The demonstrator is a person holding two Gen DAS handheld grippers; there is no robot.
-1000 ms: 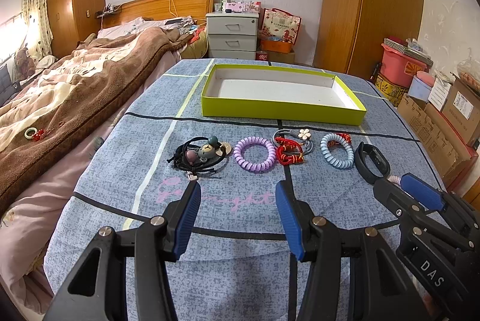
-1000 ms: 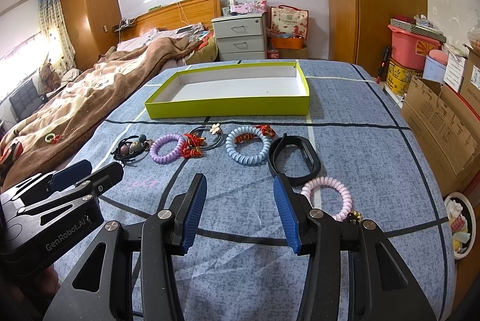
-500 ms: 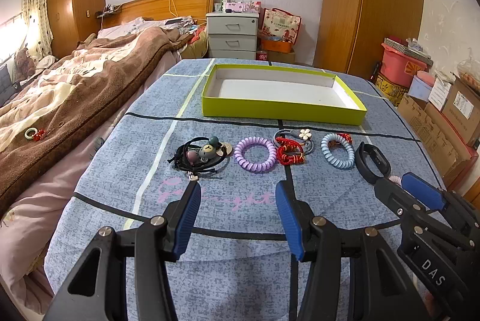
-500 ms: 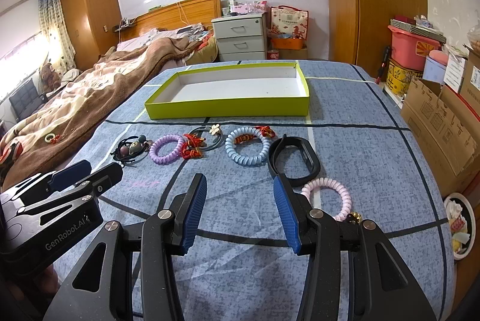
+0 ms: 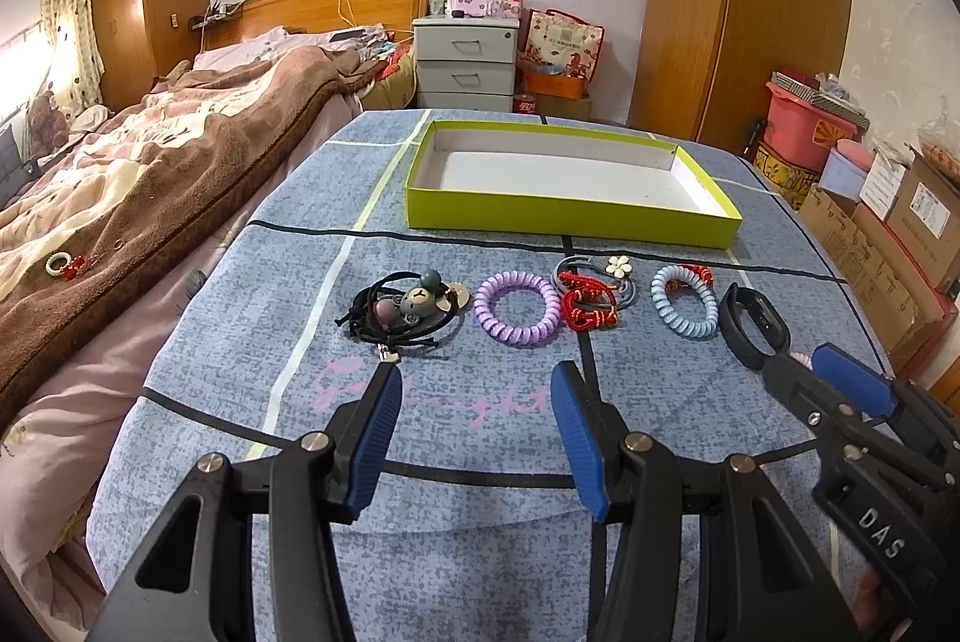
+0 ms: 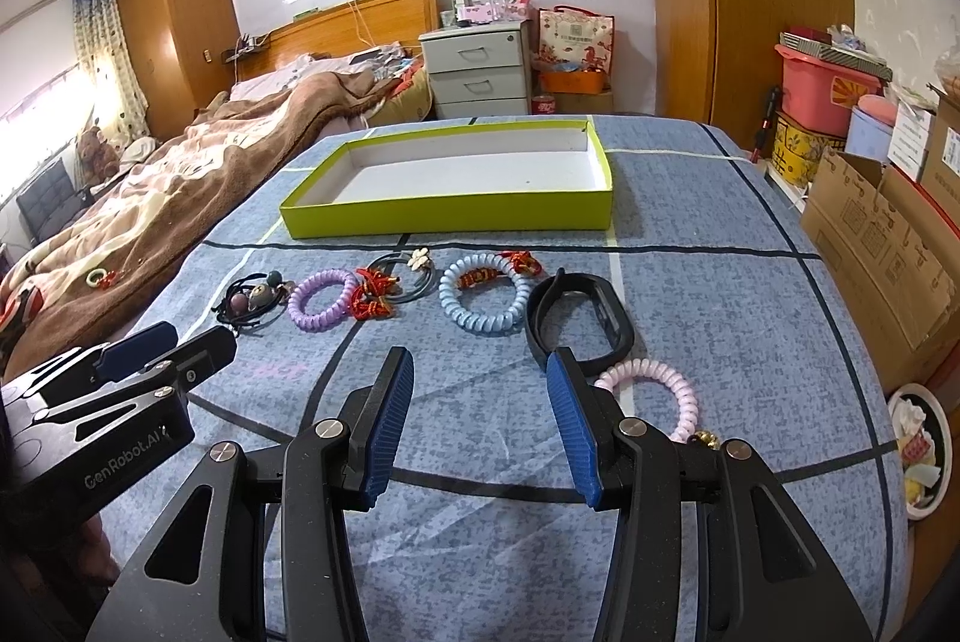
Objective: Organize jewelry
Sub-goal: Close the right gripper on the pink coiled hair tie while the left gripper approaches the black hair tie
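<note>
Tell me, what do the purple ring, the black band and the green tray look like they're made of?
Purple ring: a glossy coil with evenly spaced ridges, probably springy plastic.
Black band: smooth, matte and thick-walled, standing on edge in a loop; likely silicone or rubber.
Green tray: thin, straight walls, lime outside and flat white inside, with folded corners; looks like coated cardboard.

Three coil hair ties (image 6: 480, 297), one black band (image 6: 579, 318), one green box (image 6: 456, 216).

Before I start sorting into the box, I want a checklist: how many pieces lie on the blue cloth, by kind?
Spiral coil bands: 3, purple, blue, pink
Black elastic ties bunch: 1
Grey flower tie: 1
Red knotted cords: 1
Black wristband: 1
Total: 7
</note>
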